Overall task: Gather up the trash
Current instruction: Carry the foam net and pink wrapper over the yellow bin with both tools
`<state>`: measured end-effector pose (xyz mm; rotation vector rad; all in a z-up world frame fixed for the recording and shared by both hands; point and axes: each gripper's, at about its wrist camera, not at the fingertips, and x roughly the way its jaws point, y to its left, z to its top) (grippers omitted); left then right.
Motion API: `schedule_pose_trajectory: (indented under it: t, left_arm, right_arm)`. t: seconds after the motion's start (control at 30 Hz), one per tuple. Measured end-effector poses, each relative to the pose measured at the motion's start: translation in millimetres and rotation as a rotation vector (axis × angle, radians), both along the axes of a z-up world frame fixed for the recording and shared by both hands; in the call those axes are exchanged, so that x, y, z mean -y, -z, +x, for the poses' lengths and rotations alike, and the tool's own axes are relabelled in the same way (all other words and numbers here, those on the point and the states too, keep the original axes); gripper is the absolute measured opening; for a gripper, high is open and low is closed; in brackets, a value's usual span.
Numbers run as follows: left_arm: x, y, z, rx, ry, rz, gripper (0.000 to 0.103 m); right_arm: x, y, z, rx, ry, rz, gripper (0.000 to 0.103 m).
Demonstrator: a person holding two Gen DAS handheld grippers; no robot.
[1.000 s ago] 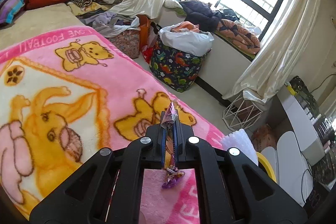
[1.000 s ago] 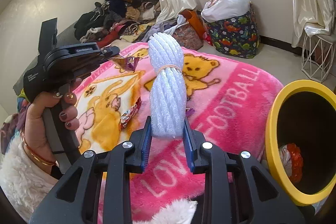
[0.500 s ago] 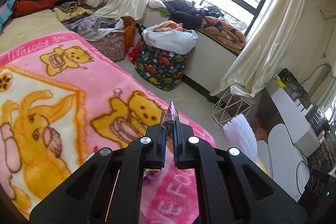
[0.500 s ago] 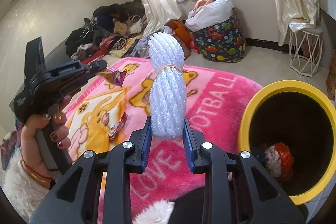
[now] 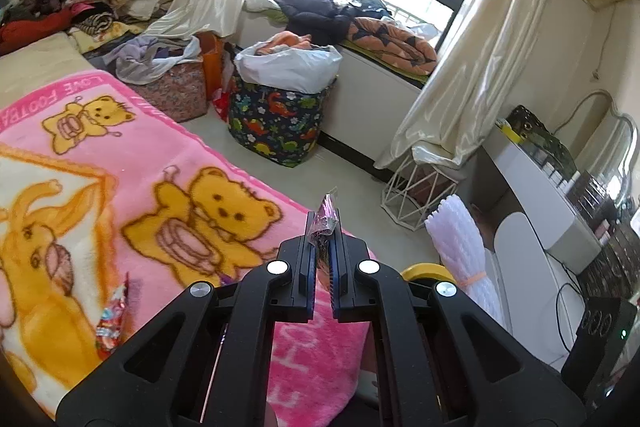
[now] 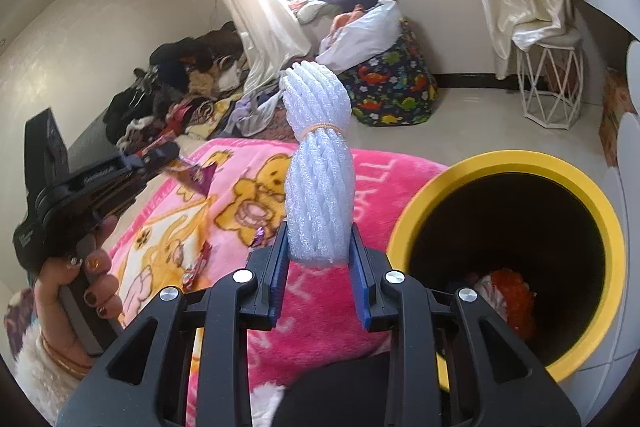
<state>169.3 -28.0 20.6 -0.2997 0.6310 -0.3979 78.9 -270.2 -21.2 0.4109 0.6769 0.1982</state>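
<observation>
Beside the bin (image 6: 504, 163), already part-filled, your right gripper (image 6: 319, 259) clamps foam (image 6: 320, 163), your left gripper (image 5: 323, 259) pinches a wrapper (image 5: 326, 217); two wrappers (image 6: 196, 267) remain on the blanket (image 6: 320, 291) left of it.

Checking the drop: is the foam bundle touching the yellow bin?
Apart. The right wrist view shows the foam bundle left of the yellow bin, pink blanket between.

A pink bear blanket (image 5: 132, 163) covers the bed beside a dinosaur-print basket (image 5: 276, 131).
</observation>
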Motion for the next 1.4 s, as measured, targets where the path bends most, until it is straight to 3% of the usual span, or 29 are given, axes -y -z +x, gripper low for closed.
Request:
schedule_pose_trajectory:
  t: [0.3,0.8,1.4]
  left_arm:
    - [35.2,5.8,-7.0,-0.008,0.068,0.020,0.002]
    - [102.1,19.1,-22.0,-0.014,0.201,0.086,0.002]
    - [173.7,43.2,-34.3,-0.035,0.336,0.168,0.002]
  right_arm:
    - [42.7,2.8,-10.2,-0.005,0.103,0.031,0.026]
    - [101.3,19.8,-23.8,-0.042,0.245,0.001,0.026]
    - [144.6,42.4,-32.9,-0.102,0.310,0.012,0.027]
